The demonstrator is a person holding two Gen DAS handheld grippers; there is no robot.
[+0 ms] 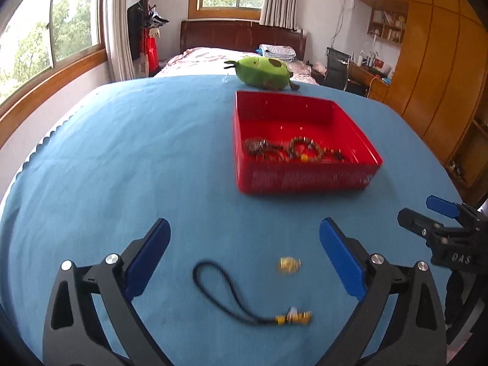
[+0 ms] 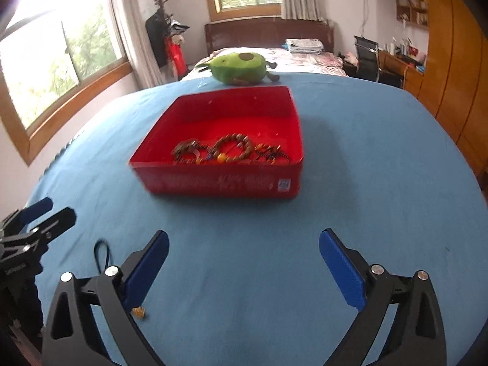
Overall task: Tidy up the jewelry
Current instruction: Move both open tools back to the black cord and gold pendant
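A red box [image 1: 305, 180] [image 2: 219, 183] stands on the blue cloth and holds several beaded bracelets [image 1: 299, 152] [image 2: 231, 151]. In front of it a black cord [image 1: 213, 286] with a gold charm [image 1: 294, 318] lies on the cloth, beside a small loose gold piece [image 1: 289, 265]. My left gripper [image 1: 244, 228] [image 2: 56, 210] is open above the cord and the gold piece, touching neither. My right gripper [image 2: 245, 238] [image 1: 422, 210] is open to the right of them, with only bare cloth between its fingers. In the right wrist view the cord's loop [image 2: 102, 253] and a gold bit [image 2: 138, 312] show behind the left finger.
A green plush toy [image 1: 263, 71] [image 2: 239, 67] lies at the table's far edge, just behind the box. The blue cloth [image 1: 122, 152] covers the whole table. Beyond it are a bed, windows at the left, and wooden wardrobes at the right.
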